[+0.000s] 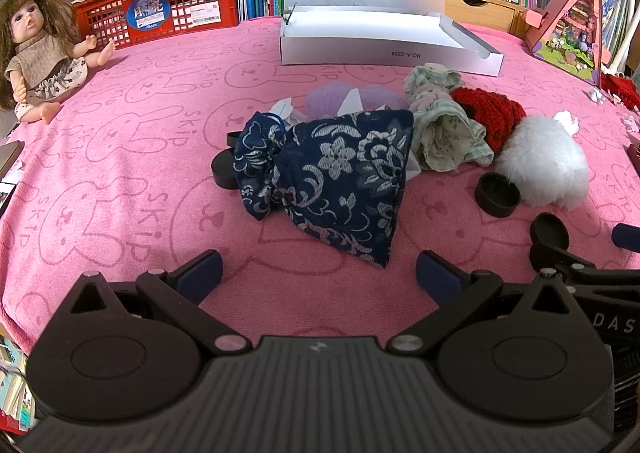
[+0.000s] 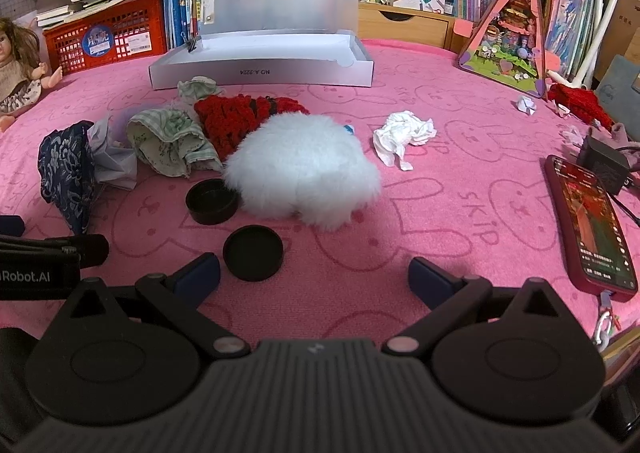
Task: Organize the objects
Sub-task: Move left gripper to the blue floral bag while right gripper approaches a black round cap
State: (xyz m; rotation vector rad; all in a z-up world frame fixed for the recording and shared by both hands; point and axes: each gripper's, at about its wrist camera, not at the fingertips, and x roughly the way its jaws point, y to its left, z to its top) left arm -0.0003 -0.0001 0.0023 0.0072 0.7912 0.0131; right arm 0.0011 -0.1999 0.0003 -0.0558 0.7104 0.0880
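A navy floral drawstring pouch (image 1: 328, 181) lies on the pink towel just ahead of my left gripper (image 1: 318, 273), which is open and empty. Beside it lie a green patterned cloth (image 1: 444, 133), a red knit piece (image 1: 492, 113) and a white fluffy ball (image 1: 544, 165). My right gripper (image 2: 314, 273) is open and empty, just behind a black round lid (image 2: 253, 253) and a black cup (image 2: 212, 201). The white fluffy ball (image 2: 304, 169) sits ahead of it. An open silver box (image 2: 260, 69) stands at the back.
A crumpled white tissue (image 2: 404, 137) lies right of the ball. A phone in a red case (image 2: 592, 225) lies at the right edge. A doll (image 1: 36, 53) sits far left, by a red crate (image 1: 160, 9). A triangular toy house (image 2: 508, 37) stands back right.
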